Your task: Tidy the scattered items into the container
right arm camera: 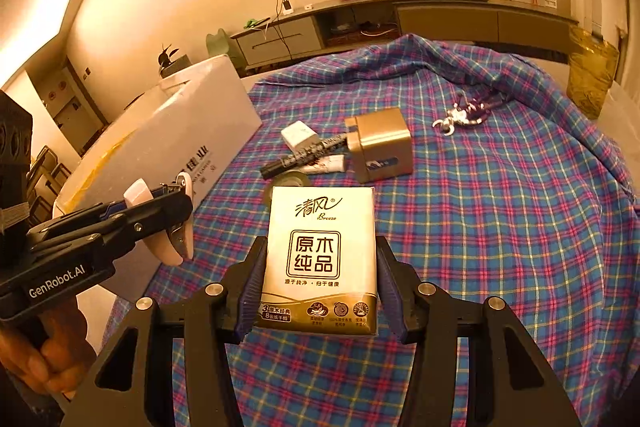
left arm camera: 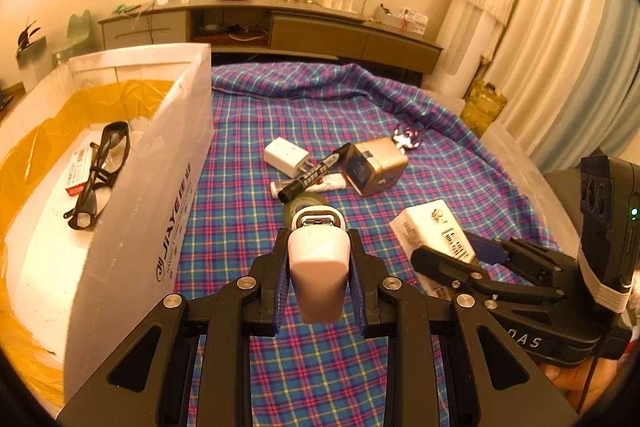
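Observation:
My left gripper (left arm camera: 319,259) is shut on a pale pink nail clipper (left arm camera: 318,259) and holds it above the plaid cloth, right of the white foam box (left arm camera: 160,211). It also shows in the right wrist view (right arm camera: 176,223). My right gripper (right arm camera: 320,267) is shut on a tissue pack (right arm camera: 320,259), also seen in the left wrist view (left arm camera: 436,231). On the cloth lie a white charger (left arm camera: 285,155), a black marker (left arm camera: 312,179), a small tube (left arm camera: 332,182), a tape roll (left arm camera: 306,205), a gold box (left arm camera: 376,165) and a silver-purple toy (left arm camera: 408,138). Glasses (left arm camera: 100,175) and a small carton (left arm camera: 78,169) lie in the box.
The box has a yellow liner (left arm camera: 40,143) and stands at the left edge of the bed. A plaid sheet (left arm camera: 320,107) covers the bed. A TV cabinet (left arm camera: 280,27) runs along the far wall. A yellow container (left arm camera: 482,103) stands at the far right.

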Demonstrator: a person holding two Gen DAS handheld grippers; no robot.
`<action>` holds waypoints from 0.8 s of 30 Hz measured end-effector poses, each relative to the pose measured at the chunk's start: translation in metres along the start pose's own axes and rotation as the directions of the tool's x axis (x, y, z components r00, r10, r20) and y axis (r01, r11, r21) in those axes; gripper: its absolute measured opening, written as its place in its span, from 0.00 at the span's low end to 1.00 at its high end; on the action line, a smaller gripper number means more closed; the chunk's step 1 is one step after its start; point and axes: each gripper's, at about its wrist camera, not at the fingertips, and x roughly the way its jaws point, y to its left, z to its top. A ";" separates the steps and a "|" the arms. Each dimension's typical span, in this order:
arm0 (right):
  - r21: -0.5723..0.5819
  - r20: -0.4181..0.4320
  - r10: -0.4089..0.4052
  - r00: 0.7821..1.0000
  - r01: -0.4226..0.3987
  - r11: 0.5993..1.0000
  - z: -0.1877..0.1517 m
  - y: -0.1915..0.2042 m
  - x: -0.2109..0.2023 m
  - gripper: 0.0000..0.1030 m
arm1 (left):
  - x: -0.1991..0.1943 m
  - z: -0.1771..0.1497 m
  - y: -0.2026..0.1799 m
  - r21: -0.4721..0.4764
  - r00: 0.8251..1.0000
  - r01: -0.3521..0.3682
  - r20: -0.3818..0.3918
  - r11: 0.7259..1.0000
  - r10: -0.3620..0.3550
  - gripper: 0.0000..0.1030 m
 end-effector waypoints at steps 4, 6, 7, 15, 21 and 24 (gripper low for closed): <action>-0.011 0.008 0.001 1.000 -0.001 1.000 0.002 0.010 -0.008 0.51 | -0.011 0.002 0.001 -0.001 1.000 0.013 0.018 1.000 -0.013 0.25; -0.020 0.014 0.002 1.000 -0.002 1.000 0.002 0.016 -0.012 0.51 | -0.017 0.003 0.002 -0.004 0.999 0.021 0.026 1.000 -0.021 0.25; -0.024 0.016 0.003 1.000 -0.002 1.000 0.002 0.020 -0.014 0.51 | -0.021 0.004 0.003 -0.006 0.999 0.026 0.033 1.000 -0.026 0.25; -0.053 0.031 0.013 0.999 -0.011 0.999 0.004 0.049 -0.029 0.51 | -0.049 0.013 0.018 -0.043 0.994 0.073 0.079 0.996 -0.069 0.25; -0.077 0.053 0.023 0.998 -0.019 0.997 0.014 0.073 -0.038 0.51 | -0.067 0.022 0.034 -0.087 0.990 0.094 0.114 0.992 -0.084 0.25; -0.090 0.065 0.028 0.998 -0.022 0.996 0.020 0.084 -0.044 0.51 | -0.073 0.026 0.041 -0.104 0.988 0.097 0.129 0.990 -0.083 0.25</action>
